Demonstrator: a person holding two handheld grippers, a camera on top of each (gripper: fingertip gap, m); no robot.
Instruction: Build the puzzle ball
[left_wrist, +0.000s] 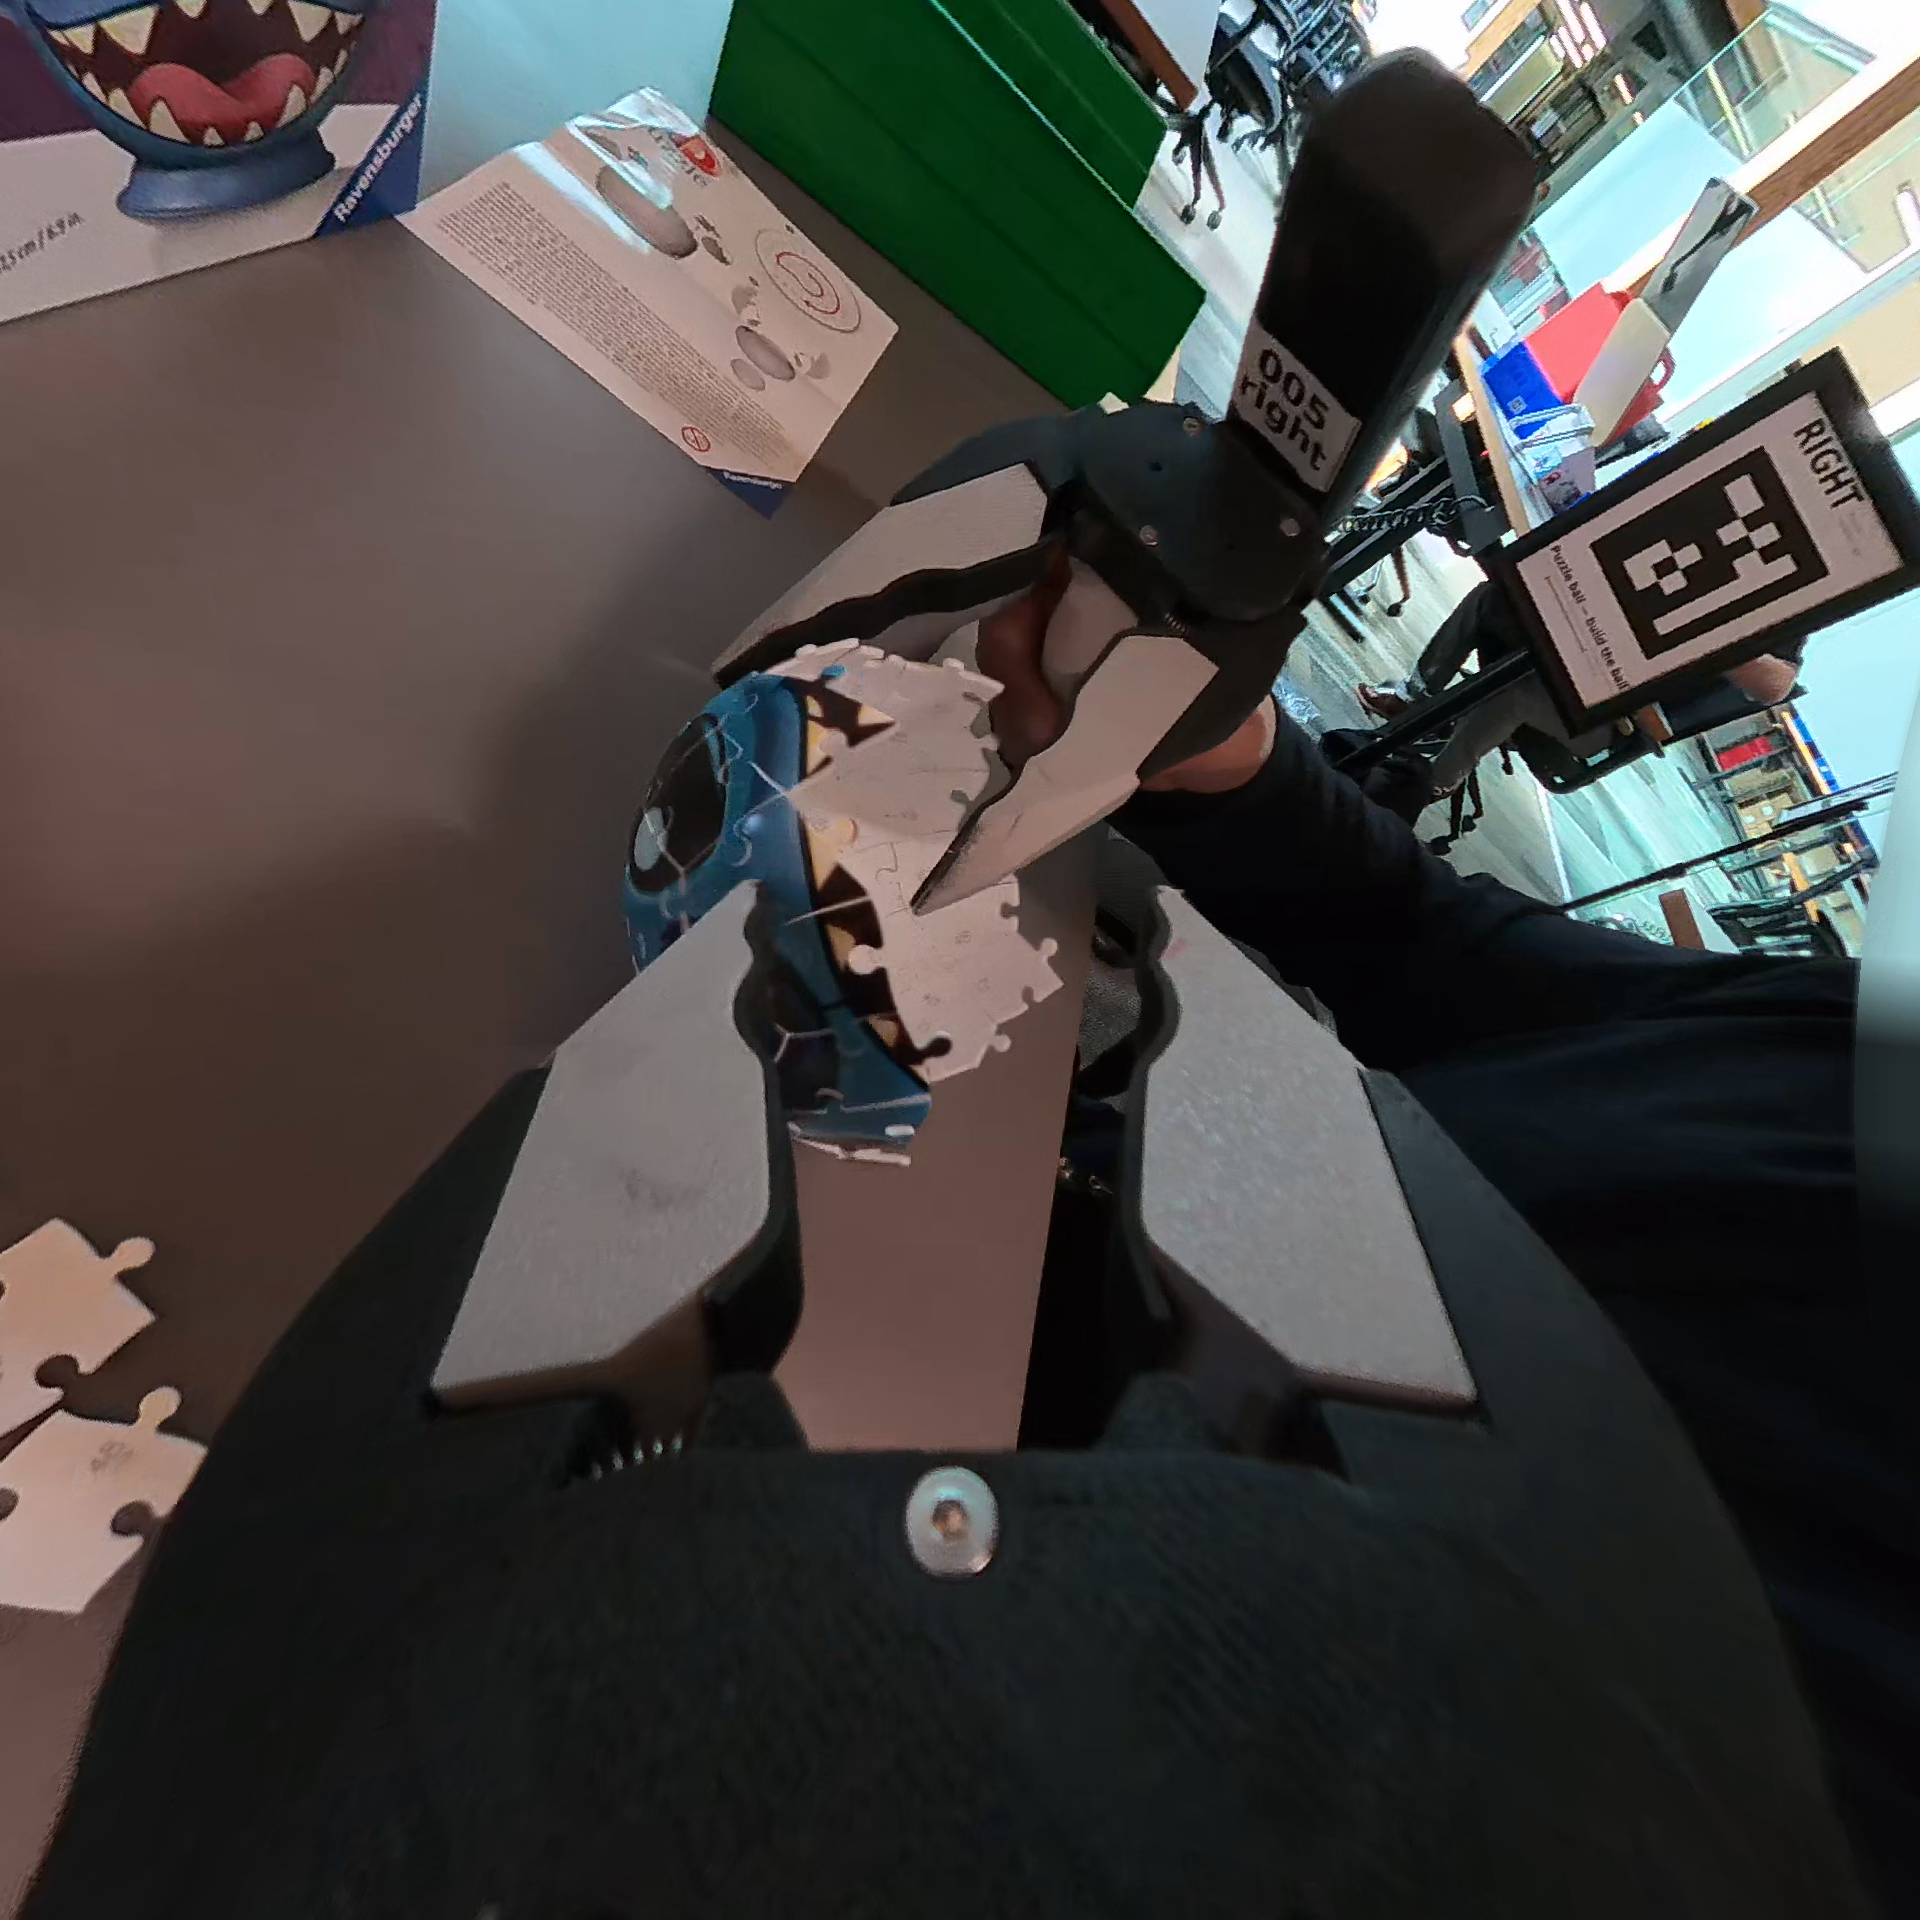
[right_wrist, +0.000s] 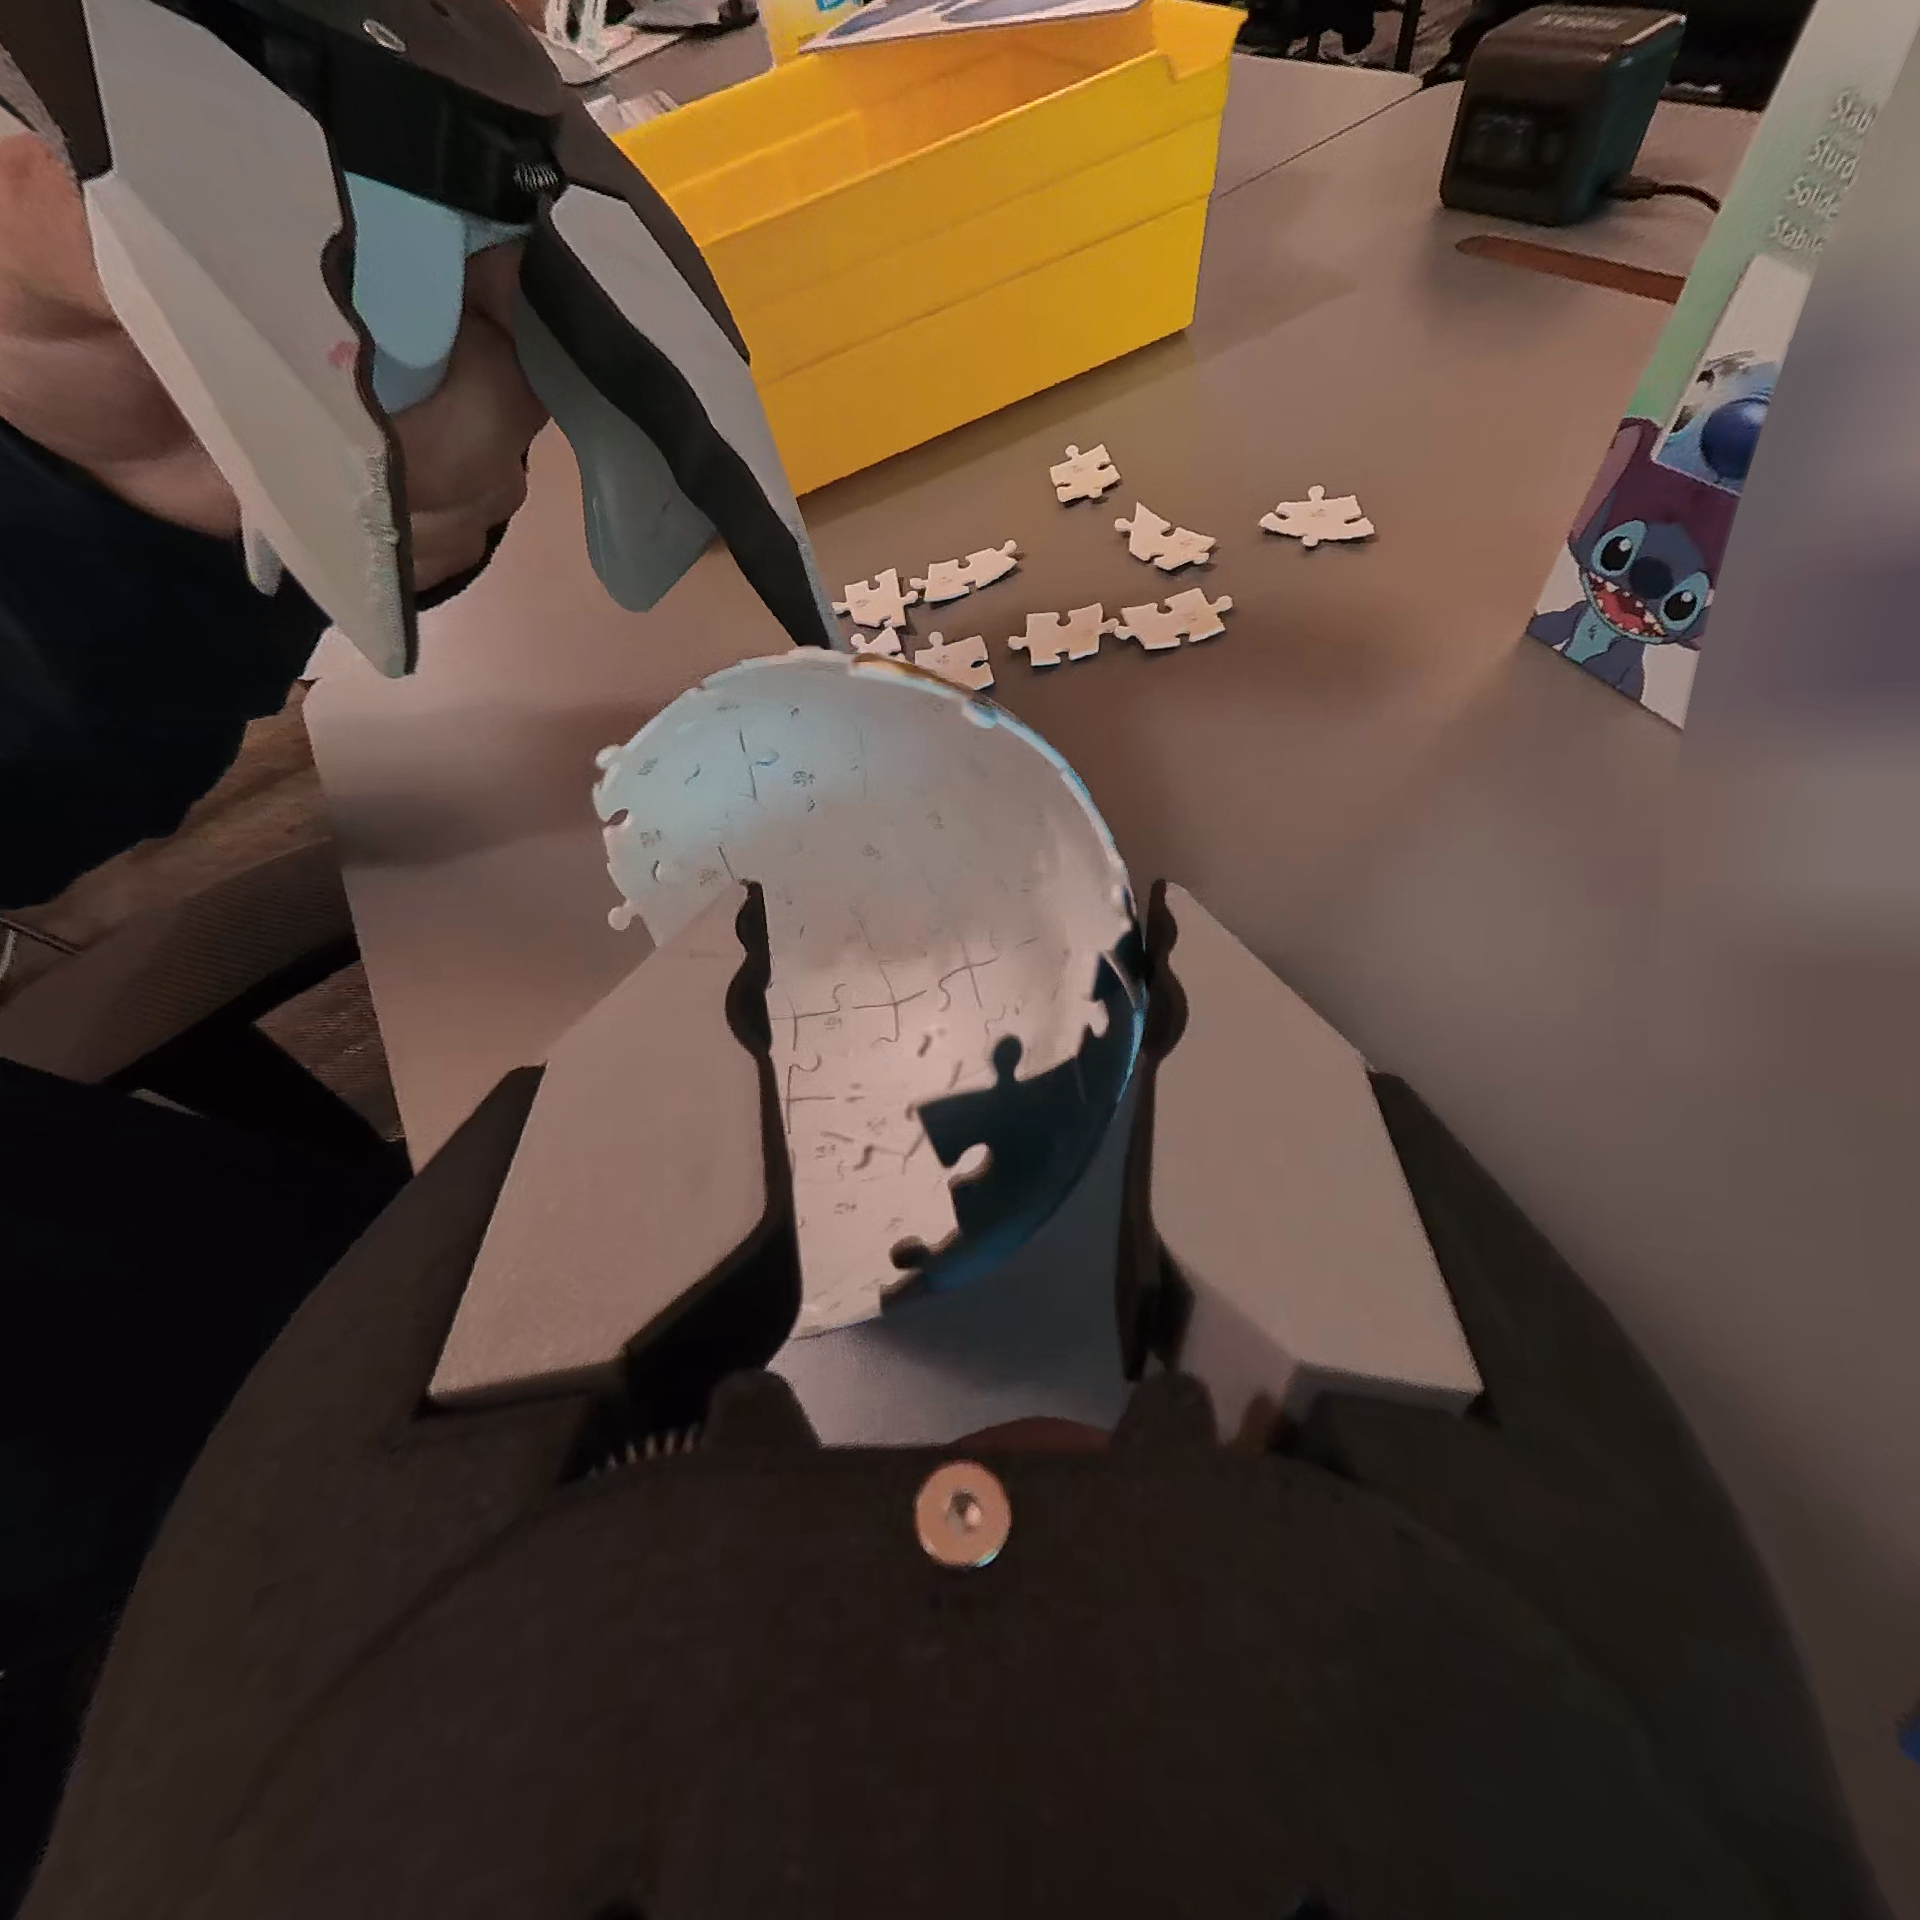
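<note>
Roughly half of the puzzle ball (right_wrist: 883, 935) is assembled, a curved shell held up at frame centre above the grey table (right_wrist: 1351, 436). The right gripper (right_wrist: 956, 904) straddles its lower part, fingers touching both edges, apparently clamped on it. The left gripper (left_wrist: 951, 904) stands spread apart, one finger (left_wrist: 665, 1091) resting against the blue outer face. The step in hand looks like steadying the shell. Next comes fetching one of the loose pieces (right_wrist: 1070, 634) lying face down in the upper middle, before the yellow bin (right_wrist: 987, 260).
</note>
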